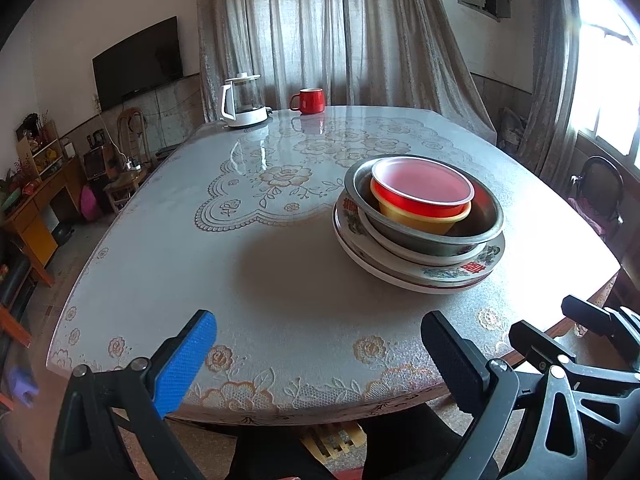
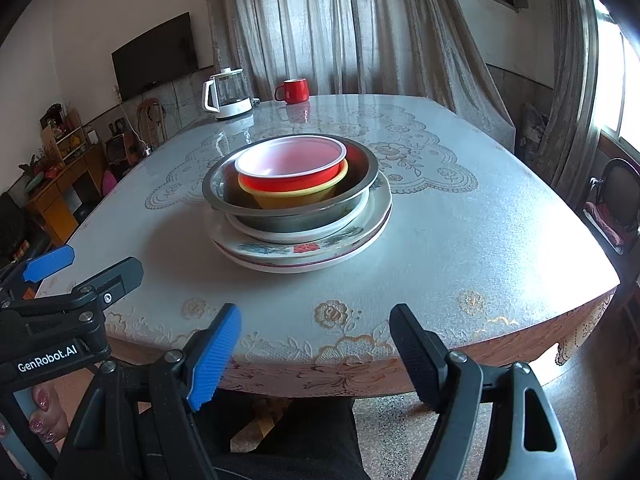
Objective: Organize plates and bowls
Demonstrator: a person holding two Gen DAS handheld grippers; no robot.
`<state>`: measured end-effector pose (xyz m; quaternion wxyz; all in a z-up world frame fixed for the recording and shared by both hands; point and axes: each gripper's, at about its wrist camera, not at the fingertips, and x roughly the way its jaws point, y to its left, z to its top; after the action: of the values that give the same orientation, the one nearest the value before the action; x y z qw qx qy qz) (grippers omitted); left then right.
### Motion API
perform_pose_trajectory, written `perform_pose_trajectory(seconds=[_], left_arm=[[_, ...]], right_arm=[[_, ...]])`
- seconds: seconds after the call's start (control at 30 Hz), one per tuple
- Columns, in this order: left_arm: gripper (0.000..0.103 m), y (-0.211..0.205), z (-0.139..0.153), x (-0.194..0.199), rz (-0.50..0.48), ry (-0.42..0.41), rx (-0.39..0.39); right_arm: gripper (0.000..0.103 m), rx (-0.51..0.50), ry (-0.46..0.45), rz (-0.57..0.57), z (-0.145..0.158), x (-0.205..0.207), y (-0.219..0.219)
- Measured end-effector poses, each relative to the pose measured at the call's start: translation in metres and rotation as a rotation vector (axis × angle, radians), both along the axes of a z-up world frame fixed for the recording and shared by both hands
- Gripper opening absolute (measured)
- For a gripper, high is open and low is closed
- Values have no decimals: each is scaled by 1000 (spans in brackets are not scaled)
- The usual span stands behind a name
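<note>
One stack stands on the table: a red bowl (image 1: 420, 188) (image 2: 288, 160) nested in a yellow bowl (image 1: 424, 220) (image 2: 288, 198), both inside a metal bowl (image 1: 436, 238) (image 2: 296, 220), on patterned plates (image 1: 452, 274) (image 2: 320, 250). My left gripper (image 1: 320, 320) hovers over the near table edge, open and empty, with the stack ahead to its right. My right gripper (image 2: 316, 312) is also open and empty at the near edge, the stack straight ahead. Each gripper shows in the other's view: the right gripper (image 1: 542, 316), the left gripper (image 2: 86, 266).
A glass kettle (image 1: 244, 100) (image 2: 228, 92) and a red mug (image 1: 309, 101) (image 2: 293, 91) sit at the far edge of the lace-covered table (image 1: 280, 264) (image 2: 460, 240). A dark chair (image 2: 616, 200) stands at the right. A hand (image 2: 44, 412) holds the left tool.
</note>
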<state>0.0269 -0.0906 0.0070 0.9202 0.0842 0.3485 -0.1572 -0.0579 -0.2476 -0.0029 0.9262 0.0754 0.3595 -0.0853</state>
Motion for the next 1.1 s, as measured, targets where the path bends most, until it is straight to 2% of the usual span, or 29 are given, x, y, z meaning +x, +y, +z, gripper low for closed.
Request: perform_pose_trajectory(seconds=[0.27,1.1], left_arm=[[103,-2,2,-1,2,-13,10],[103,-1,-3,2,-3,14,5]], right_arm=[[78,1,-3,5,0,1,1],[78,1,-2,5,1,2,-1]])
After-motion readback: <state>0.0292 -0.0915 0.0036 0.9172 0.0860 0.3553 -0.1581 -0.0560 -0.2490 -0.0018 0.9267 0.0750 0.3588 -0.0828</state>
